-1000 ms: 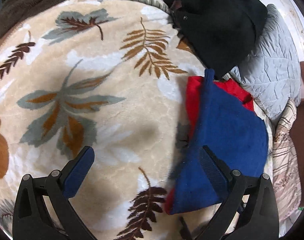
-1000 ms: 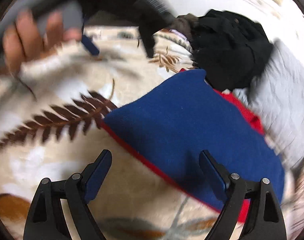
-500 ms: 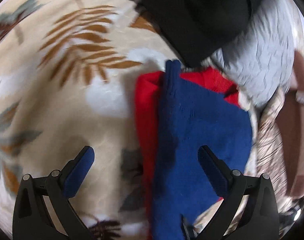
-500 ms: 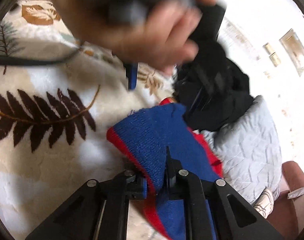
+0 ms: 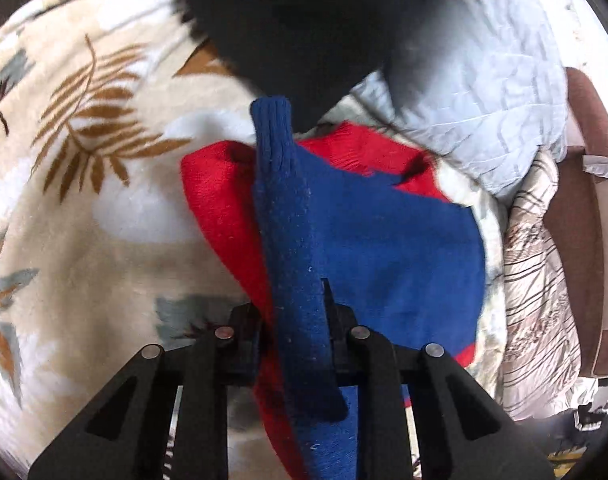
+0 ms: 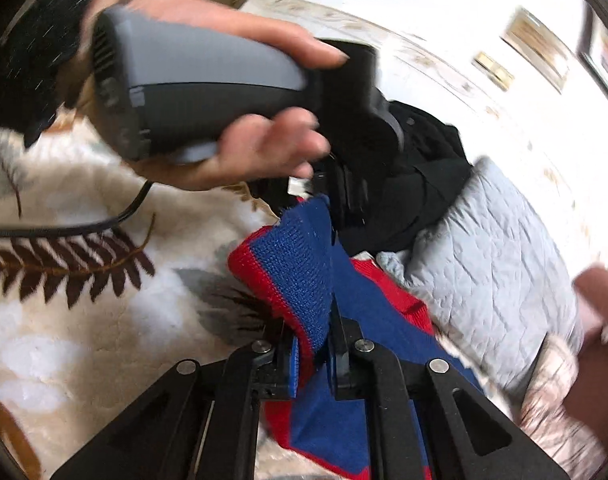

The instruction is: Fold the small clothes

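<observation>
Bed surface: plush cream blanket point(image 5: 116, 248), printed with brown fern fronds and grey-green leaves. Pale wall behind, blurred in the right wrist view, with a few framed shapes I cannot make out.

Landmark: the small red-and-blue knit garment point(image 5: 384, 248), lying on the blanket. Beyond it, a heap of black clothing point(image 5: 304, 28); beside that heap, a grey quilted cushion point(image 5: 484, 92). A striped satin cloth point(image 5: 540, 280) lies past the garment's far side, cut off by the lens rim.

My left hand-held gripper point(image 5: 300, 320) has just been closing and now pinches a ribbed blue fold of the garment between its pads. My right hand-held gripper point(image 6: 312, 356) is clamped narrow on the garment's red-trimmed edge. My left hand point(image 6: 244, 152), blurred, grips its grey handle above the garment; a black cable point(image 6: 84, 224) trails from it.

Garment knit is coarse, fuzzy, red lining beneath blue.
</observation>
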Demonstrator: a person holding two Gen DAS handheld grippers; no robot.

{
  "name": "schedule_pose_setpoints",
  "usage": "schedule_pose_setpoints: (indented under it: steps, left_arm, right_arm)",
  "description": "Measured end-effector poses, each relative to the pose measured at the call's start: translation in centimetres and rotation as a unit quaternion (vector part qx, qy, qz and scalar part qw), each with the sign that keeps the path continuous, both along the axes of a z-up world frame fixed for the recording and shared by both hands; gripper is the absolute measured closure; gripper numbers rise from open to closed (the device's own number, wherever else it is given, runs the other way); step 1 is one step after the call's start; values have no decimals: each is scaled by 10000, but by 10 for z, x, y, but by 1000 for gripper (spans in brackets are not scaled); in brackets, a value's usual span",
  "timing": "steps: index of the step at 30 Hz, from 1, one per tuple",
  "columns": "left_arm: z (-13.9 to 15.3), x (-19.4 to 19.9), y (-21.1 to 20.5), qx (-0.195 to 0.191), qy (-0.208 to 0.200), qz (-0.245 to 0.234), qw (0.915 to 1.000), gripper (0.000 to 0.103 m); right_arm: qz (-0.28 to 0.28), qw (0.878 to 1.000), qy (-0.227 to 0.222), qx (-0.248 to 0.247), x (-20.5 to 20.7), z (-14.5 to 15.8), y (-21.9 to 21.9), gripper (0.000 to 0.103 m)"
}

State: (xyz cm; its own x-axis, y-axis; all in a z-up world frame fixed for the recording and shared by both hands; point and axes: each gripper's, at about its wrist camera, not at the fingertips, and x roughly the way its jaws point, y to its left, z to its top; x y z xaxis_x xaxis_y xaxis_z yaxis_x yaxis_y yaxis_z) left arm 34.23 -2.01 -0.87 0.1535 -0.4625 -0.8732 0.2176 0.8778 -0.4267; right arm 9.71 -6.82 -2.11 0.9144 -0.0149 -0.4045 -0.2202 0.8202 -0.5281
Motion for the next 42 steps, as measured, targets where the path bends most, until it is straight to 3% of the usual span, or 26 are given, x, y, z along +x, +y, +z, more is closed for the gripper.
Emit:
schedule_pose_setpoints:
  steps: [5,10,13,17,23,27,29,30,31,33,34,36,38,40,42]
  left_arm:
    - [26,-11,-31,-14,-284,-81,9996,84]
    - [47,-26,-77,-37,-447,-192,9988,84]
    - [56,-36,-110,-23,-545,-321,9980,84]
    - [54,-47,-162,40,-587,-524,9969,84]
    - [35,-53,-242,447,-557,-848,9938,84]
    - [18,-54,-284,787,-624,-1000,9899,81]
    - [12,-55,-301,848,-643,-1034,9889,78]
    - [11,-55,-305,810,-636,-1030,9893,76]
    - [13,-56,-308,698,-628,-1046,9901,76]
    - [24,-56,-306,350,-676,-1049,9916,72]
    - [33,-56,-300,172,-752,-1035,9916,71]
    - [51,-55,-284,12,-1014,-931,9905,54]
    - [65,-52,-259,51,-1321,-714,9887,42]
    - [69,-46,-226,157,-1454,-525,9879,41]
    - [63,-41,-194,251,-1409,-353,9891,41]
  right_arm:
    - [-320,9938,128,1059,-3,27,-45,94]
    - [-665,9740,225,2154,-13,46,-100,94]
    - [-904,9548,267,2820,-20,53,-138,94]
    - [-1328,9109,317,3893,-30,50,-201,94]
    - [-1878,8165,576,5429,-36,25,-286,94]
    - [-2067,7769,678,5908,-38,13,-315,94]
    - [-2187,7472,833,6221,-38,1,-331,94]
    - [-2229,7343,913,6346,-35,-6,-337,94]
    - [-2324,7088,1059,6575,-34,-18,-346,94]
    - [-2473,6784,1329,6789,-30,-38,-354,94]
    - [-2525,6698,1434,6834,-27,-45,-356,93]
    - [-2588,6558,1611,6906,-24,-54,-359,88]
    - [-2648,6505,1604,6935,-29,-51,-361,87]
    - [-2830,6519,1319,6910,-44,-36,-370,86]
    - [-2800,6524,752,7003,-61,-16,-380,80]
